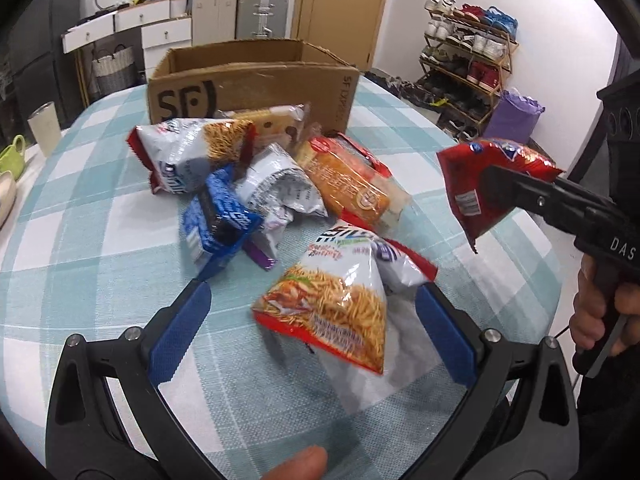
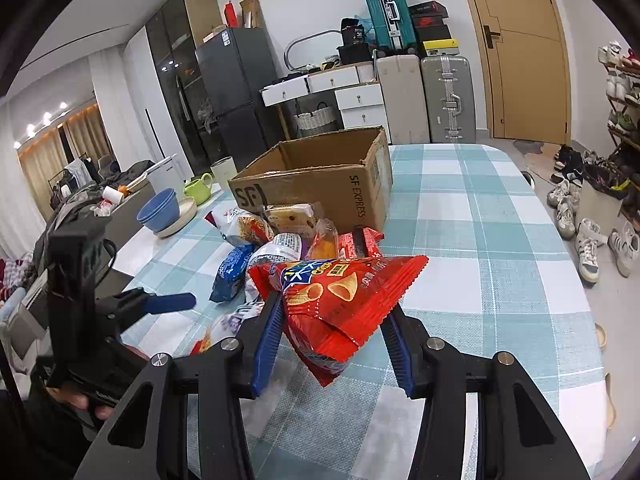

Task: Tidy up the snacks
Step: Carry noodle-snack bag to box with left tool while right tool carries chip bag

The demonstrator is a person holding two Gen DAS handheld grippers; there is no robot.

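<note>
The right gripper (image 2: 332, 332) is clamped on a red snack bag (image 2: 340, 300), held clear of the checked table (image 2: 500, 240), with the open cardboard box (image 2: 320, 176) ahead of it beyond the snack pile. The left gripper (image 1: 312, 332) stands wide apart, its blue pads (image 1: 180, 336) flanking a noodle-snack bag (image 1: 336, 304) lying between them, untouched.

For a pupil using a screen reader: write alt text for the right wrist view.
The right claw grips a red snack bag above a checked table. Beyond lie piled snack packets and an open cardboard box.
</note>
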